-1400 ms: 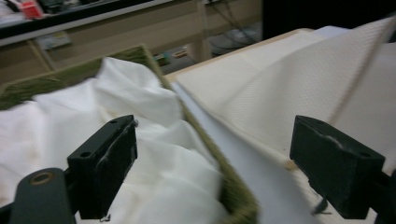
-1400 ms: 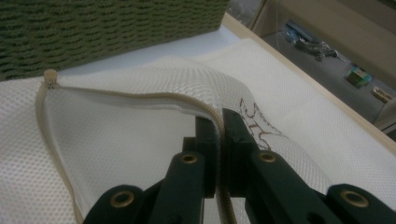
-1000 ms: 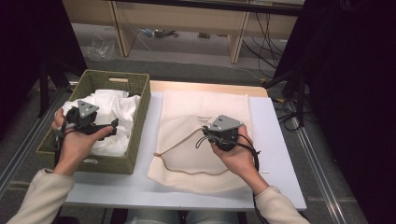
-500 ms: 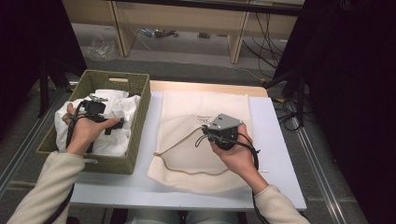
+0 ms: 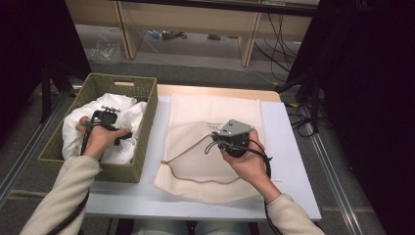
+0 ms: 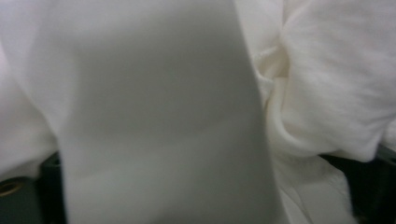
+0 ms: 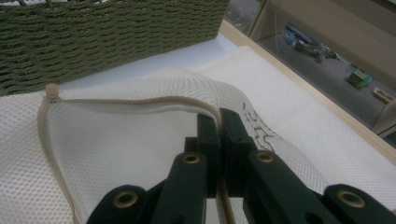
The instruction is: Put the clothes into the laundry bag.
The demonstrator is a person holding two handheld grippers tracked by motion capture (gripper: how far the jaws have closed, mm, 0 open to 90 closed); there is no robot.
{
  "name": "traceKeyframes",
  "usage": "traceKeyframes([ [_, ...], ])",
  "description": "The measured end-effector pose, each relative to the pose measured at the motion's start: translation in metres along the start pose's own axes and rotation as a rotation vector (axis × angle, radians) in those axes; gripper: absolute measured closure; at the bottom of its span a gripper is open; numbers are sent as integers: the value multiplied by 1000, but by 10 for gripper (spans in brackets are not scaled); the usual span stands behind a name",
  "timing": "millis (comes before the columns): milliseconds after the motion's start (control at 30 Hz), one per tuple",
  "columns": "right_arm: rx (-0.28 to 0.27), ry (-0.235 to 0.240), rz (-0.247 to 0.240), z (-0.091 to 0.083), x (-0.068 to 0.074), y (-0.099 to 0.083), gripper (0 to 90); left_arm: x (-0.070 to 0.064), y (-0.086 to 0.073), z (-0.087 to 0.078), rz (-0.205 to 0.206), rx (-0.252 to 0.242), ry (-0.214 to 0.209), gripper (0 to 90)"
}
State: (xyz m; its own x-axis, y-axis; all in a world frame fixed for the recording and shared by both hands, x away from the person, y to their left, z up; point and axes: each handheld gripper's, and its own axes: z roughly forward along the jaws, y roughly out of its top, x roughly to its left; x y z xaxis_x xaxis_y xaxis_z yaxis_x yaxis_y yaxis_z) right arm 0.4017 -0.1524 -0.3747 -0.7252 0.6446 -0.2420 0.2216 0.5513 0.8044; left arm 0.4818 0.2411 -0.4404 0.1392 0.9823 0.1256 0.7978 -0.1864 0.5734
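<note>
— Why did the right gripper [image 5: 219, 142] pinch the edge of the mesh bag [image 5: 195, 166]?
— Its jaws were squeezed shut on the rim, to lift the bag's mouth open on the table [image 5: 288, 147].
— And the left gripper [image 5: 105, 120]?
— It was down in the white clothes [image 5: 125, 110] inside the green basket [image 5: 142, 147]. Cloth hid its jaws, so I couldn't tell if it grabbed any.

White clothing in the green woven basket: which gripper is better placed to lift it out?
Left. The left gripper is down in the white clothing; the right gripper is shut on the mesh laundry bag's trim.
</note>
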Motion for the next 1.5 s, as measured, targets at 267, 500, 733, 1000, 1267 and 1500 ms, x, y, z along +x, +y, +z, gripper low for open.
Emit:
traceKeyframes([
  [267,8,16,4,-1,0,0,887,-2,-3,12,-2,47,26,364],
  [500,11,14,9,-1,-1,0,888,6,-4,9,-29,36,-15,591],
  [733,16,17,24,0,-2,-1,890,23,-5,-9,-55,-64,-84,695],
  [1000,13,13,23,0,-3,-1,890,42,-12,-48,-136,-366,-184,713],
  [1267,9,0,41,-2,-5,-1,892,32,-8,-97,-122,-621,-267,715],
  [1500,-1,-4,44,-4,-7,0,892,19,-6,-141,-70,-756,-311,715],
])
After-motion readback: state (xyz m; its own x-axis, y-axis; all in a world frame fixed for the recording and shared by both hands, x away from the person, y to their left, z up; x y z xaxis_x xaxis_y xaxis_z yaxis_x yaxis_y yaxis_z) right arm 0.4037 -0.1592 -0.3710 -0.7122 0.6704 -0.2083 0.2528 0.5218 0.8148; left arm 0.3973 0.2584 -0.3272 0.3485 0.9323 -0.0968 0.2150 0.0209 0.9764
